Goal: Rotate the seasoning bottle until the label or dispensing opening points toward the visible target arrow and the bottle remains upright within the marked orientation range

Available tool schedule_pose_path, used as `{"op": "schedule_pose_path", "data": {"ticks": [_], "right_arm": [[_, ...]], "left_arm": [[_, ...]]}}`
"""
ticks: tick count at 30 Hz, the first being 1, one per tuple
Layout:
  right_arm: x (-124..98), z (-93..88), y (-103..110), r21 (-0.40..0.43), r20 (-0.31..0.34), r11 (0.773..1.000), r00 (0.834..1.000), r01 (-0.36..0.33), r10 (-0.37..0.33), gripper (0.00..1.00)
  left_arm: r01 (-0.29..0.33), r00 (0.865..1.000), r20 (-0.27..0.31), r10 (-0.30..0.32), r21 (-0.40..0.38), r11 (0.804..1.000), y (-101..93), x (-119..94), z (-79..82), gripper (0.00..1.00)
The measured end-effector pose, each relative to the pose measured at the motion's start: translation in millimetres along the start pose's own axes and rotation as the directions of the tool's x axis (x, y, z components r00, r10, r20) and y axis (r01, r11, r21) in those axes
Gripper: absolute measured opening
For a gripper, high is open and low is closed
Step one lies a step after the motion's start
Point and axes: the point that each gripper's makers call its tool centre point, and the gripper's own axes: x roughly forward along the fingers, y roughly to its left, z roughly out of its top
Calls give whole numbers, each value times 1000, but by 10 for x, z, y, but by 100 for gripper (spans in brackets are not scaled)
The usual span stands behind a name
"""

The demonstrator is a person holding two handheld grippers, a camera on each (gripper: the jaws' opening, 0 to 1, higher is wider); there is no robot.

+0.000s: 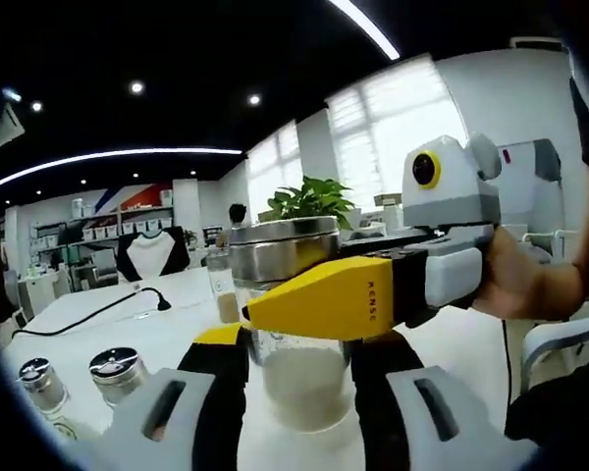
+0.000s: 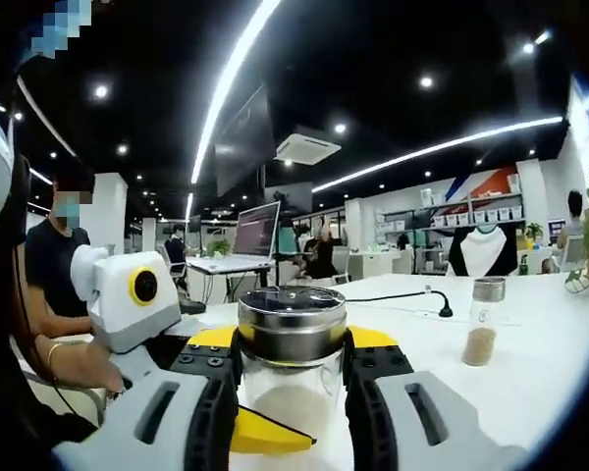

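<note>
— Both your grippers meet on the seasoning bottle [image 2: 293, 368], which stands upright on the white table [image 2: 540, 383]?

— Yes. Your right gripper [image 2: 293, 378] clamps it just under the steel lid; your left gripper [image 1: 296, 378] closes on its glass body. Beside the bottle, two small shakers [image 1: 79, 383] stand close; another jar [image 2: 483, 322] stands well apart.

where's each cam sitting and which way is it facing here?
Left gripper view: rides the left gripper, facing the windows; its jaws flank the seasoning bottle, with the right gripper and a hand across it.
Right gripper view: rides the right gripper, facing the office desks; jaws at the bottle's lid, left gripper alongside.
Shared: the same bottle, seen from opposite sides.
</note>
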Motion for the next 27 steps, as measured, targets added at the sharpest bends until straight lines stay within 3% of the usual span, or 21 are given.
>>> {"op": "schedule_pose_path", "data": {"ticks": [5, 9, 14, 18, 20, 26, 27], "right_arm": [[3, -4, 39, -23, -25, 999, 999, -28, 27, 39], [-7, 11, 49, -20, -25, 999, 999, -43, 42, 39], [-24, 60, 74, -21, -14, 998, 998, -64, 64, 39], [-26, 57, 134, -32, -27, 995, 995, -93, 93, 40], [-24, 56, 156, -35, -29, 994, 995, -100, 99, 41], [-33, 72, 273, -26, -19, 987, 987, -158, 158, 42], [-33, 77, 309, -32, -19, 984, 984, -178, 178, 42]], "left_arm": [[9, 1000, -1, -9, 56, 998, -10, -17, 9, 42], [42, 999, 4, -42, 34, 999, -24, -37, 20, 42], [120, 992, 52, -119, -16, 993, -87, -58, 73, 42], [242, 969, 56, -240, -32, 970, -190, -98, 58, 42], [251, 966, 65, -249, -23, 968, -177, -111, 59, 42], [366, 926, 108, -361, -33, 930, -289, -186, 111, 42], [397, 913, 116, -390, -37, 917, -323, -206, 120, 42]]}}
